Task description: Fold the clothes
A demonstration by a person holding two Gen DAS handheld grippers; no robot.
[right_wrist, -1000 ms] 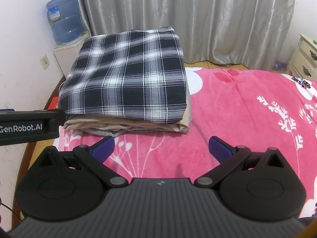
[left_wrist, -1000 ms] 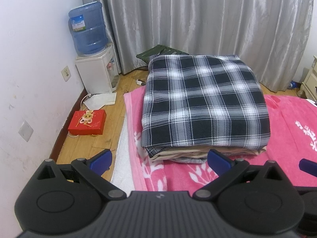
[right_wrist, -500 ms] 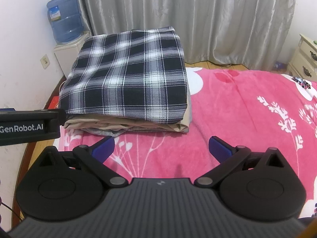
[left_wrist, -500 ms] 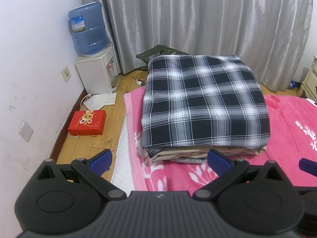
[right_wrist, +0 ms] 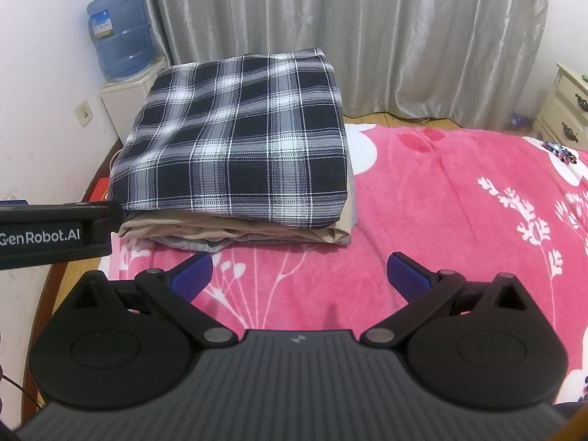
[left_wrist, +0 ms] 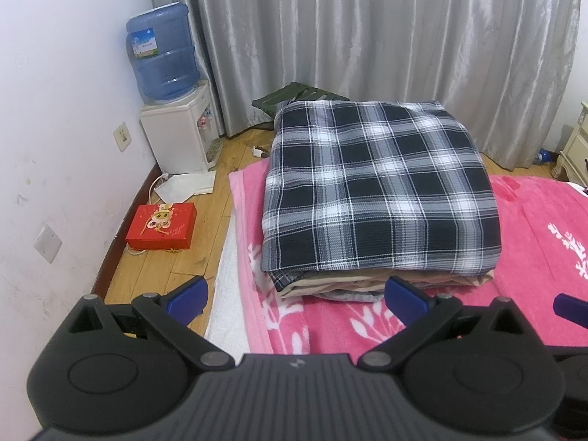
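Pink fleece blanket with white flower print (right_wrist: 459,202) covers the bed, mostly bare on the right. Stack of folded clothes sits on its far-left corner: black-and-white plaid folded cloth (left_wrist: 378,187) on top, beige folded garment (right_wrist: 235,229) under it, grey folded garment (right_wrist: 205,244) at the bottom, edges roughly flush. Left gripper (left_wrist: 294,294) hangs just near of the stack's front edge, jaws spread wide, holding nothing. Right gripper (right_wrist: 299,270) hangs over bare blanket, near-right of the stack, also released and empty. Step looks like the end of 1 fold cycle: stack squared, no loose garment in view. Next move likely calls for fetching another unfolded piece, or stopping.
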